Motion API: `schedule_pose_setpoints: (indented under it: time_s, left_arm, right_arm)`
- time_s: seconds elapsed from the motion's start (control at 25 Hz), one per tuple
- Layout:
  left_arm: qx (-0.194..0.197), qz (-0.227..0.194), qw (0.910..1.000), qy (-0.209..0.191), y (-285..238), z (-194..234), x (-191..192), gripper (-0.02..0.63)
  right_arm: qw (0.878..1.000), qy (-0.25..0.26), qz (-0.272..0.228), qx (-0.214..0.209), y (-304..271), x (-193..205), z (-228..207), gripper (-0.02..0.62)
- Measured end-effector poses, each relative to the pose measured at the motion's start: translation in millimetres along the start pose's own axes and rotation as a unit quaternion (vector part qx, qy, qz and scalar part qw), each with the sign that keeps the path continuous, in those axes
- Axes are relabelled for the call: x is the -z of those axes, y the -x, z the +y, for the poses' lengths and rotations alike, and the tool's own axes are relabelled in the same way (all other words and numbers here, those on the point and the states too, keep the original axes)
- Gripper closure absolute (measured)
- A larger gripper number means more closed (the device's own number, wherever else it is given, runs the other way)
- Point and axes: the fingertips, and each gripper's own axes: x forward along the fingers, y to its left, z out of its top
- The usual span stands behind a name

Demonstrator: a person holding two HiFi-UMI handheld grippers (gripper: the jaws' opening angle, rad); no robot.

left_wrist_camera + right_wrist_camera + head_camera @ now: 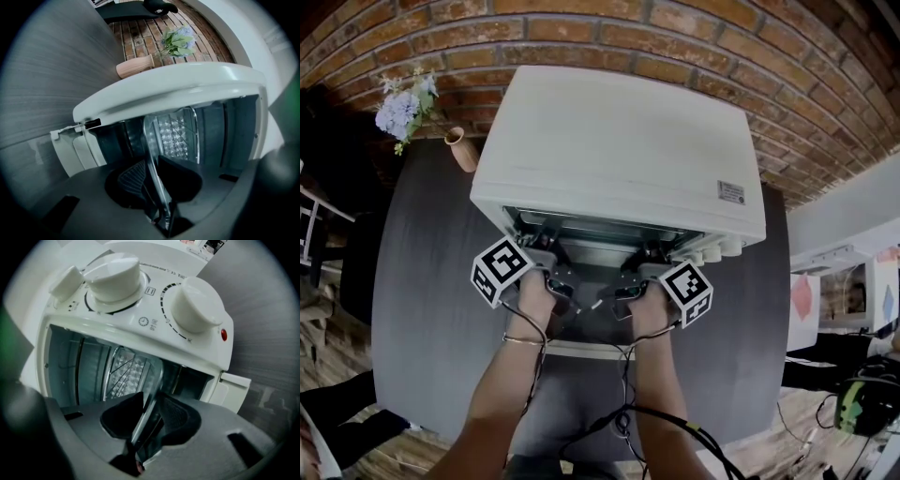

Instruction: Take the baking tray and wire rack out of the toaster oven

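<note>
A white toaster oven (619,141) sits on a dark grey table (422,281), close to the back edge by the brick wall (675,37). Its door (591,350) hangs open toward the person. A tan vase (461,148) with pale flowers (405,108) stands near the back left corner of the tabletop, just beside the oven.

Both grippers reach into the oven's open mouth, side by side. The left gripper (157,164) is closed tight on the thin front edge of the shiny baking tray (176,133). The right gripper (150,404) pinches the same edge farther to the right. The tray is inside the oven, low down, and its bumpy silver floor runs back into the dark.

A bent wire (194,131) shows over the tray. It may be the wire rack, but the view is too dim to be sure.

Above the right gripper, two big white knobs (112,275) and a small red light (224,333) sit on the oven's front.
</note>
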Motion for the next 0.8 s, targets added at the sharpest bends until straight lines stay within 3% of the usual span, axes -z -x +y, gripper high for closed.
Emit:
schedule_pose_setpoints:
  time_s: [0.8]
  left_arm:
    - [-0.015,-0.002,0.9999,0.005,38.1,5.7,16.3,0.532]
  right_arm:
    - [1.000,-0.011,0.015,0.008,38.1,13.9,-5.2,0.495]
